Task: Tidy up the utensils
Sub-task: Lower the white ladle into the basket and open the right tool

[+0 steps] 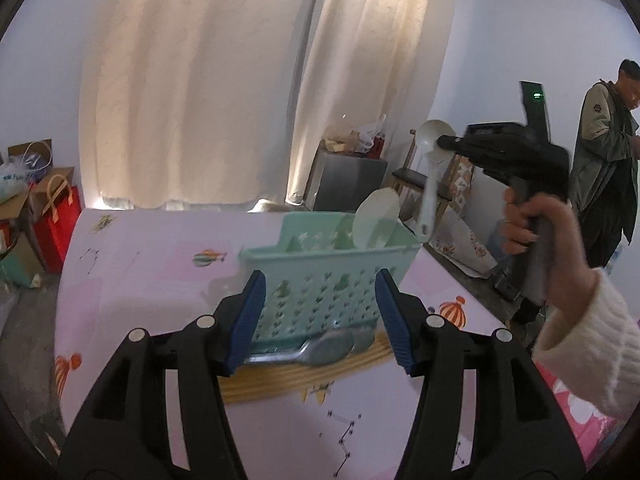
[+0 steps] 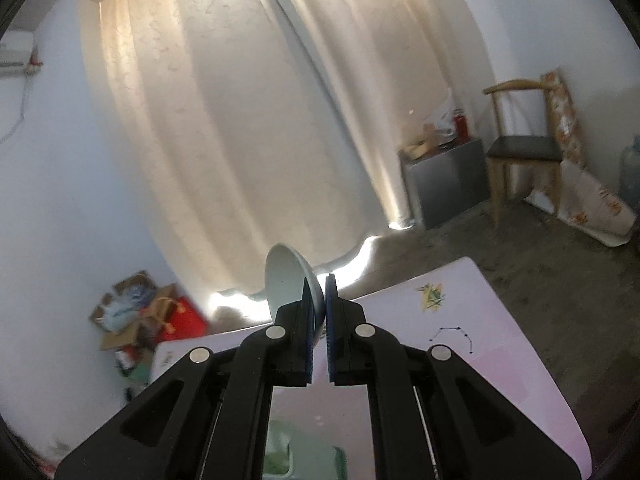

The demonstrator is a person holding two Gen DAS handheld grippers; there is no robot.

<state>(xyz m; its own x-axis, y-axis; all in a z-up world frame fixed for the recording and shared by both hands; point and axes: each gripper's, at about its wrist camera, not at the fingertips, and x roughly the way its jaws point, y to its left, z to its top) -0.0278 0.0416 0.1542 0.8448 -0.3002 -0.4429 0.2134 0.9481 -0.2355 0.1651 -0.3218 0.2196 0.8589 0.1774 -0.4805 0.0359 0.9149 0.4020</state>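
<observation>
A mint green perforated basket (image 1: 320, 280) stands on a wooden board (image 1: 288, 380) on the pink table. A white spoon (image 1: 378, 220) stands upright in it, bowl up. In front of the basket a metal spoon (image 1: 332, 346) lies on the board. My left gripper (image 1: 322, 320) is open just short of the basket, with nothing held. Up at the right, my right gripper (image 1: 446, 143) is shut on another white spoon (image 1: 429, 184), whose handle hangs down towards the basket's right end. In the right wrist view that gripper (image 2: 319, 312) clamps the white spoon (image 2: 286, 280) just behind its bowl.
The pink patterned table (image 1: 160, 288) runs left and forward of the basket. A person (image 1: 604, 152) stands at the far right. A wooden chair (image 2: 520, 140) and a grey cabinet (image 2: 448, 184) stand by the curtain, and boxes and red bags (image 1: 52, 216) sit on the floor at left.
</observation>
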